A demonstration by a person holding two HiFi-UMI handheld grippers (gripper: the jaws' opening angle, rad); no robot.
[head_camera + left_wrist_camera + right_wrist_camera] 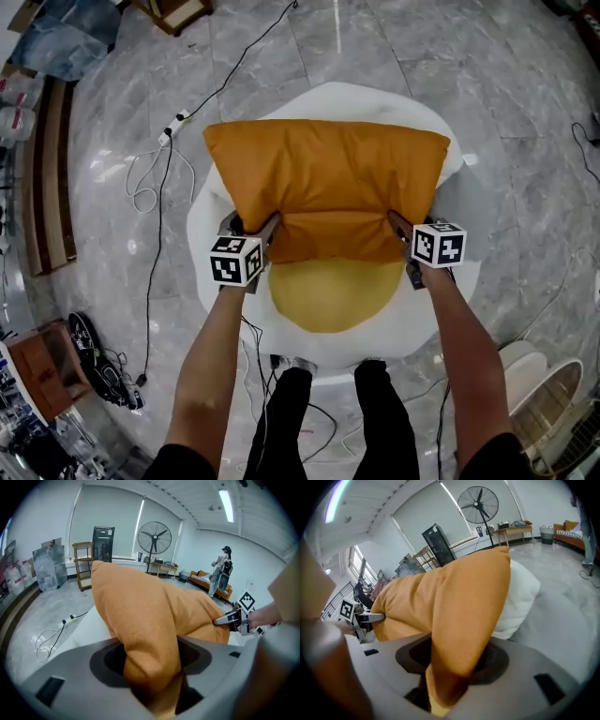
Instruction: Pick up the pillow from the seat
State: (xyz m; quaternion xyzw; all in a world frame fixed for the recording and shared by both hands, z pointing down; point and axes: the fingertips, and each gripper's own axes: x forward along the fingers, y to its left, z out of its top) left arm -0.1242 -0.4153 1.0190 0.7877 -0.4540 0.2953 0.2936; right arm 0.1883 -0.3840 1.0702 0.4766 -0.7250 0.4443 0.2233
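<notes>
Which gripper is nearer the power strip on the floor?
Left. The left gripper clamps the pillow on the side toward the power strip; the right gripper clamps its opposite corner, farther away.

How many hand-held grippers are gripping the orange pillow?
2. The left hand-held gripper pinches the orange pillow at its near-left corner; the right hand-held gripper pinches its near-right corner. None hidden.
</notes>
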